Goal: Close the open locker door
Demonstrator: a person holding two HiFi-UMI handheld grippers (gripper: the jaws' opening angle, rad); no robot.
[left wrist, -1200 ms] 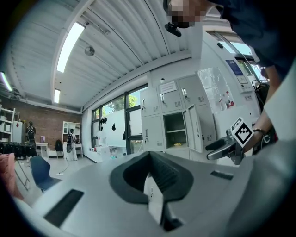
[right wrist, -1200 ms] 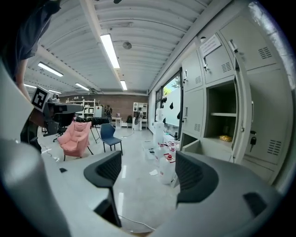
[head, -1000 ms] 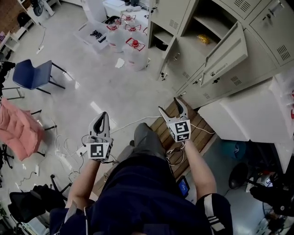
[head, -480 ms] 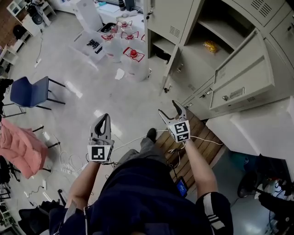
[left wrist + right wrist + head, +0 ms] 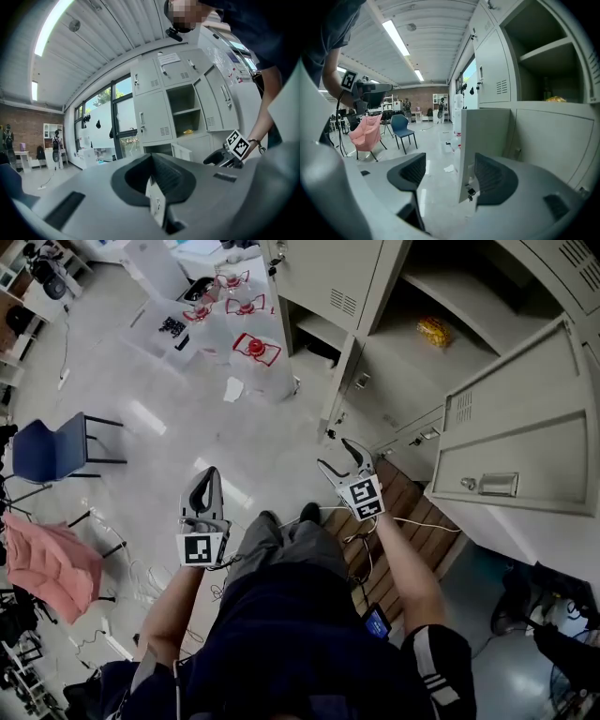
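The grey lockers fill the upper right of the head view. A low locker door (image 5: pixel 341 381) stands open, swung out towards the floor space. My right gripper (image 5: pixel 337 454) is open just short of that door's lower corner. In the right gripper view the door (image 5: pixel 487 131) stands ahead in line with the gap of my right gripper (image 5: pixel 449 165); its jaws have just been closing a little, with nothing between the pads. My left gripper (image 5: pixel 203 491) is shut and empty, further left over the floor. A large upper door (image 5: pixel 525 437) also hangs open.
An open compartment holds a yellow packet (image 5: pixel 433 331). Water jugs (image 5: pixel 255 348) stand on the floor beside the lockers. A blue chair (image 5: pixel 56 446) and a pink-draped chair (image 5: pixel 47 563) are at the left. A wooden pallet (image 5: pixel 403 507) and cables (image 5: pixel 281 488) lie underfoot.
The person has stepped closer to the lockers, and both grippers have moved with them towards the low open door. The chairs have slid to the lower left of the view.
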